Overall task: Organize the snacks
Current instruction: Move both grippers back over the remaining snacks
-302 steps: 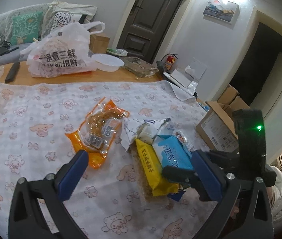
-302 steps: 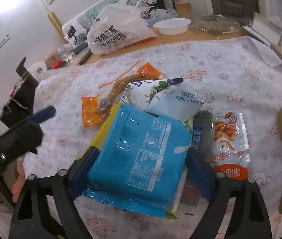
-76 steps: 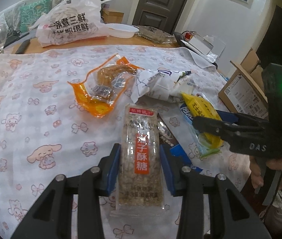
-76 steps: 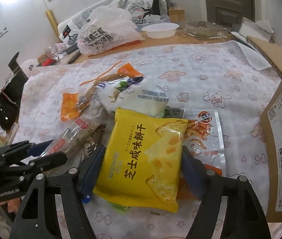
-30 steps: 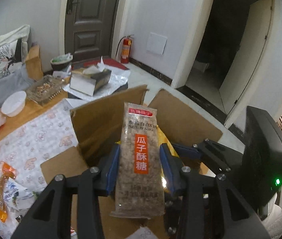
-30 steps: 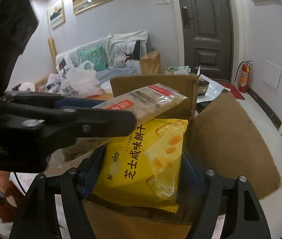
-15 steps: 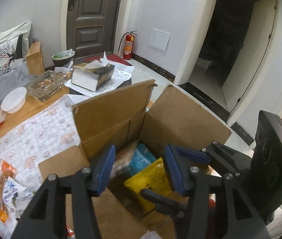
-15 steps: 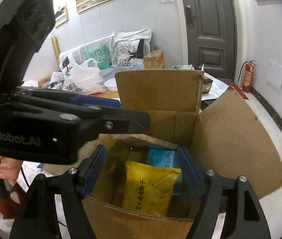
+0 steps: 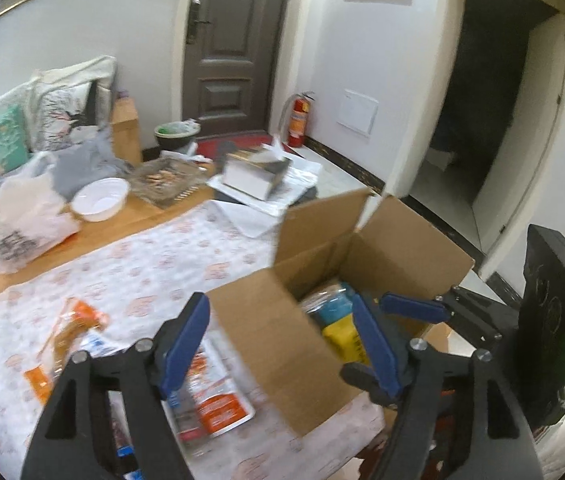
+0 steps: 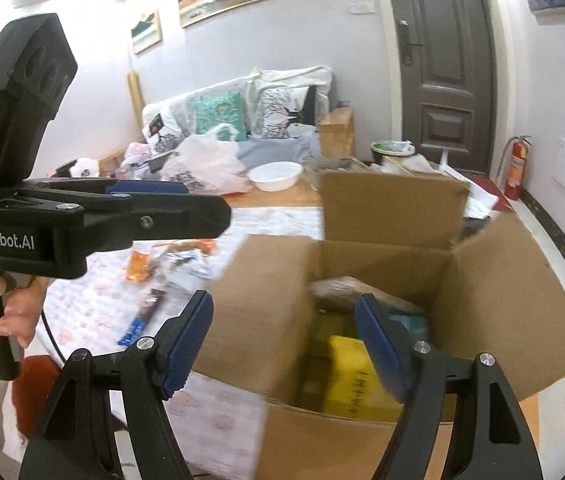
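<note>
While both claws hung above the open cardboard box [image 10: 498,292], we noted the left gripper [image 9: 282,344] with its jaws opening and nothing between the blue pads, and the right gripper [image 10: 284,340] spread wide and likewise empty. Inside the box lay a yellow packet [image 10: 346,376], a blue packet [image 9: 332,308] just beside it and a brownish bar [image 10: 342,286] against the far wall. Several snacks remained on the patterned tablecloth [image 9: 154,264] to the left of the box: an orange pouch [image 9: 68,328], a red-and-white pouch [image 9: 212,392] near the box's left flap, and some smaller packs we could not identify through the blur. We judged the sorting partly done, with the next step a return to the cloth for another pack. Main risk, in our view: the near-left flap [image 9: 278,348] stood between the claws and the table, so a low sweep to the left could catch it and drag or tip the box, which sits at the table's right edge. The two grippers were also close together, so a collision was possible if both turned at once. The glossy pouches lay flat and partly overlapped; a shallow pinch might slip off or lift two together.
</note>
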### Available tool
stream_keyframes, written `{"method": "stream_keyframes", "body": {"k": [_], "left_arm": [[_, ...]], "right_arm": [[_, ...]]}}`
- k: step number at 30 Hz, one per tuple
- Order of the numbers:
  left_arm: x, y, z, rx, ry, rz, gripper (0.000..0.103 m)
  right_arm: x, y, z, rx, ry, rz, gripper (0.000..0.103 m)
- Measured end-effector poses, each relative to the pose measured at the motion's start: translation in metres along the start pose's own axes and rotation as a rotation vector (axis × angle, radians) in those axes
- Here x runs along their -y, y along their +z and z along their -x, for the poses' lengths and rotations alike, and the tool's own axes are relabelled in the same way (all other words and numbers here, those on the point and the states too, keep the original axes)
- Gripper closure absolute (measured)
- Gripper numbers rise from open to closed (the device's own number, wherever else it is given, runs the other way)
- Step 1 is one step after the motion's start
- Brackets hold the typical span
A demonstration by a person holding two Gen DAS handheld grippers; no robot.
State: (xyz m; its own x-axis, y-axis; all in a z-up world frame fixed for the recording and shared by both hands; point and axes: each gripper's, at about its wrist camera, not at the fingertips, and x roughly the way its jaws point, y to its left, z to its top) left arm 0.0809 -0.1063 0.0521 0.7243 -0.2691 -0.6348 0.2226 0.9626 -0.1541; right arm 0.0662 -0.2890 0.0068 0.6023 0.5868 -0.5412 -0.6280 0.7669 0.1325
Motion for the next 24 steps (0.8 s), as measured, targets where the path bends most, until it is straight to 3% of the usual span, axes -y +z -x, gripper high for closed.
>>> {"method": "stream_keyframes", "body": {"k": [8, 13, 19, 24], "left_arm": [[-0.072, -0.042, 0.056, 0.048, 0.090, 0.081, 0.028], [-0.117, -0.069, 0.068, 0.052, 0.098, 0.146, 0.027], [-0.165, -0.091, 0.056, 0.021, 0.100, 0.210, 0.027], [-0.194, -0.092, 0.019, -0.038, 0.078, 0.242, 0.027]], "right_arm": [[-0.070, 0.010, -0.019, -0.038, 0.081, 0.068, 0.032], [-0.112, 0.011, -0.049, -0.099, 0.127, 0.103, 0.032], [-0.148, 0.010, -0.097, -0.182, 0.172, 0.104, 0.032], [-0.154, 0.007, -0.140, -0.241, 0.147, 0.061, 0.032]]}}
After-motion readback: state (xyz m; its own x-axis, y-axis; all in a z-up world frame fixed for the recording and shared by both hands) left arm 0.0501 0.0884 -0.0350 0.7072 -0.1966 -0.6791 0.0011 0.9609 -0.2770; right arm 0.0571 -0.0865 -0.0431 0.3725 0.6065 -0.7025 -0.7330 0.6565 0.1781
